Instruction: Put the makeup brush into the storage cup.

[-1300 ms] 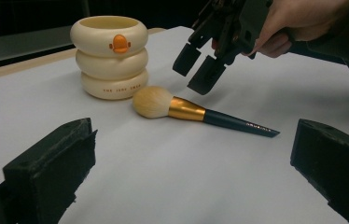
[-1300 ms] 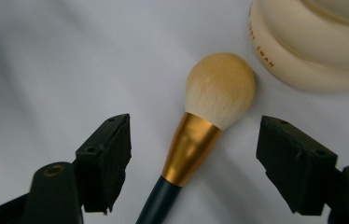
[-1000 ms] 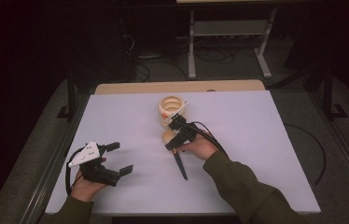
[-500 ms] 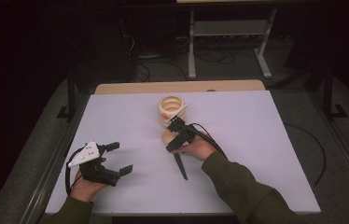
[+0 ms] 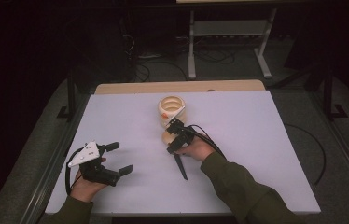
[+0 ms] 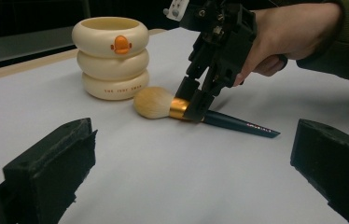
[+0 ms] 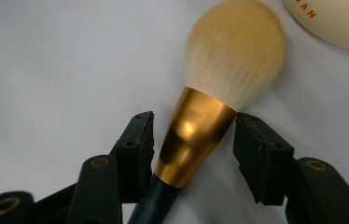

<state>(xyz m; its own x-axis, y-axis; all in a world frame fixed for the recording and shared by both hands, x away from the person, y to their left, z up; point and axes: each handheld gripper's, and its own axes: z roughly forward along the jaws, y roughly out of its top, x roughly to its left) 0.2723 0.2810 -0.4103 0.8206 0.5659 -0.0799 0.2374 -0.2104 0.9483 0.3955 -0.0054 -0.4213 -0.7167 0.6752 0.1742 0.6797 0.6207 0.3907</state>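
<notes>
A makeup brush (image 5: 180, 167) with a cream head, gold ferrule (image 7: 195, 136) and dark handle lies flat on the white table (image 5: 261, 140). Its head rests just in front of a cream ringed cup (image 5: 172, 108) bearing an orange duck mark (image 6: 121, 45). My right gripper (image 5: 170, 143) points down over the ferrule; its jaws have just been closing. The pads (image 7: 137, 140) flank the ferrule with a thin gap left. My left gripper (image 5: 122, 157) rests open on the table's near left, nothing between its jaws, facing the brush (image 6: 158, 102).
A tan wooden strip (image 5: 177, 87) borders the table's far edge. Beyond it stands a metal frame (image 5: 228, 42) with cables on the dark floor. The right gripper's cable (image 5: 210, 137) loops over the table beside the hand.
The right gripper's jaws have narrowed around the brush ferrule, and the hand has shifted slightly. The brush, the cup and the left gripper stay where they were.
</notes>
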